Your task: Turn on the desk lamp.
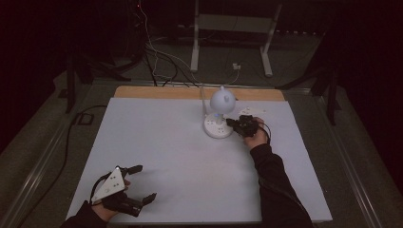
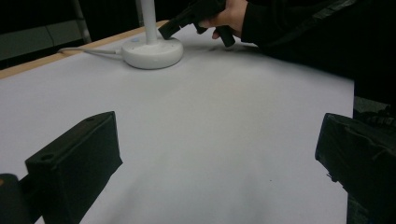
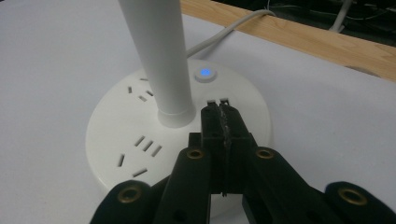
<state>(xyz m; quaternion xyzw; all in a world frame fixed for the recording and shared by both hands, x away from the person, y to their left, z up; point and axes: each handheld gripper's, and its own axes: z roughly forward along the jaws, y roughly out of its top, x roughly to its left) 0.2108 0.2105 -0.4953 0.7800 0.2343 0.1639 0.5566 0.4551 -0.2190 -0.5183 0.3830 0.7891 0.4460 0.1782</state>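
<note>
- Two grippers on the white table (image 1: 180, 156).
- Right gripper (image 3: 223, 114): clenched on nothing, tips over lamp base (image 3: 116, 135), near blue-lit button (image 3: 205, 73).
- Left gripper (image 1: 139, 183): released, near front-left corner.
- Lamp base toward far edge.

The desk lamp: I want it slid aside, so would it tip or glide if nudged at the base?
The desk lamp probably glides: its round base is wide and flat. Its head sits high, so pushing there might tip it. The cord could drag.
</note>
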